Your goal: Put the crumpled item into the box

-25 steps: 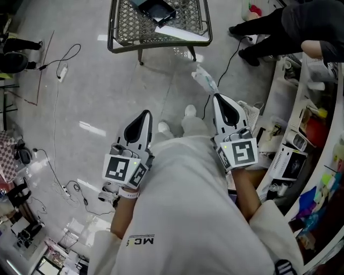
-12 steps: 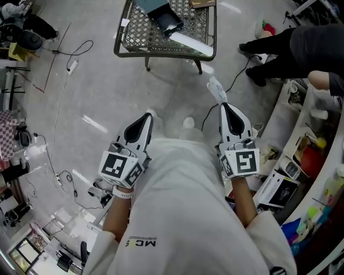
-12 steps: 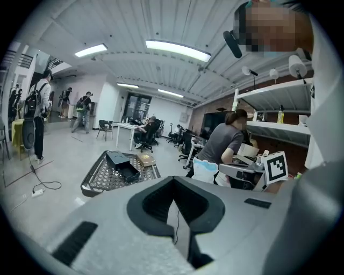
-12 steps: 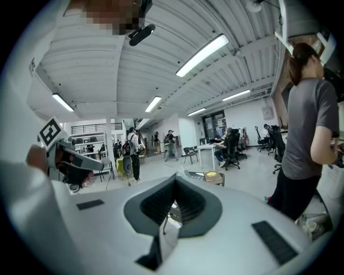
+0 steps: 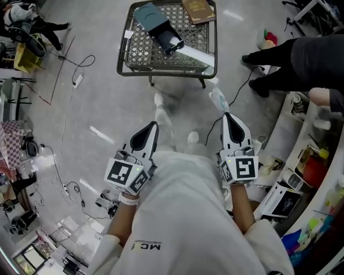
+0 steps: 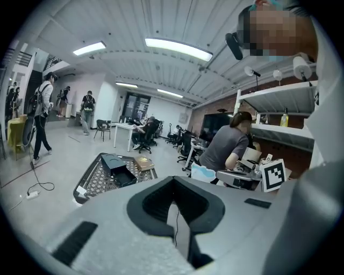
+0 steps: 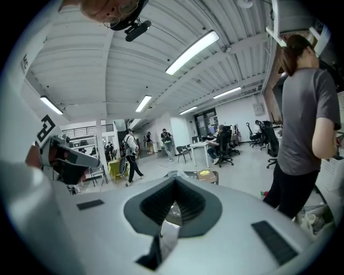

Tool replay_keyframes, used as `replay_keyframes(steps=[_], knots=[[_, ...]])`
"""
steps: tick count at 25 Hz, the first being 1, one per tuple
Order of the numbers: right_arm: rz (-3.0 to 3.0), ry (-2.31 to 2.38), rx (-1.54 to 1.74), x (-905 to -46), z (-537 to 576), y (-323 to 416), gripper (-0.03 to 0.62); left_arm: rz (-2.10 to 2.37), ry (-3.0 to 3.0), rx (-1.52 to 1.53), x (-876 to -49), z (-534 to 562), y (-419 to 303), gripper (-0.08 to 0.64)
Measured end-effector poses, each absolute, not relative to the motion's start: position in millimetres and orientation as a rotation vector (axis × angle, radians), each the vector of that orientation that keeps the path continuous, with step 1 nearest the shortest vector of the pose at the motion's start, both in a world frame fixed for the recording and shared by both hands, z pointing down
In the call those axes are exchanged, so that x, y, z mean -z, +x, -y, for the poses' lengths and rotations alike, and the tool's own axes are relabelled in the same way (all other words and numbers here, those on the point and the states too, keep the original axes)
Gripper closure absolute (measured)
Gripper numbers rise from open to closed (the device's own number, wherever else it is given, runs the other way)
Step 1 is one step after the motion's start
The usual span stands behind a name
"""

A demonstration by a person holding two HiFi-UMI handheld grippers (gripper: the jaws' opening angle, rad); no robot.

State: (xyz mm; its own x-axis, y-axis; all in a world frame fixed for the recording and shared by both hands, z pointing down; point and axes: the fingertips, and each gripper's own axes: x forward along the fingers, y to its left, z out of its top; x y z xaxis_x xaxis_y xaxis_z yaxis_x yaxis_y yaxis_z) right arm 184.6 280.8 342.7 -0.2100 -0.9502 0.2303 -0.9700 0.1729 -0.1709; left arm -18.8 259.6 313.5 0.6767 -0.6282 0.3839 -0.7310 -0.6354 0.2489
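A dark open box (image 5: 161,28) lies on a low metal mesh table (image 5: 122,59) ahead of me; the left gripper view shows the box (image 6: 119,171) too. My right gripper (image 5: 228,116) is shut on a crumpled pale blue-white plastic item (image 5: 217,99) that sticks out past its tip, well short of the table. In the left gripper view the item (image 6: 203,173) appears as a pale lump. In its own view the right gripper (image 7: 174,183) pinches pale material. My left gripper (image 5: 152,125) is held level beside it, shut and empty, as its own view (image 6: 173,181) shows.
A brown flat box (image 5: 198,9) and a white sheet (image 5: 193,53) share the table. A person in dark clothes (image 5: 301,53) stands at the right by cluttered shelves (image 5: 306,161). Cables (image 5: 75,80) trail over the grey floor at the left.
The view has moved forward: the table and box sit lower and fuller in view. Both grippers keep their pose, the right one still on the crumpled item.
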Motion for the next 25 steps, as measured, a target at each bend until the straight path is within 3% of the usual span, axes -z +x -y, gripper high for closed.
replay_keyframes(steps=[25], knots=[[2.220,1.967,-0.546,-332,22,93,0.578,0.857,2.463,-0.240,-331,45,-76,0.537]])
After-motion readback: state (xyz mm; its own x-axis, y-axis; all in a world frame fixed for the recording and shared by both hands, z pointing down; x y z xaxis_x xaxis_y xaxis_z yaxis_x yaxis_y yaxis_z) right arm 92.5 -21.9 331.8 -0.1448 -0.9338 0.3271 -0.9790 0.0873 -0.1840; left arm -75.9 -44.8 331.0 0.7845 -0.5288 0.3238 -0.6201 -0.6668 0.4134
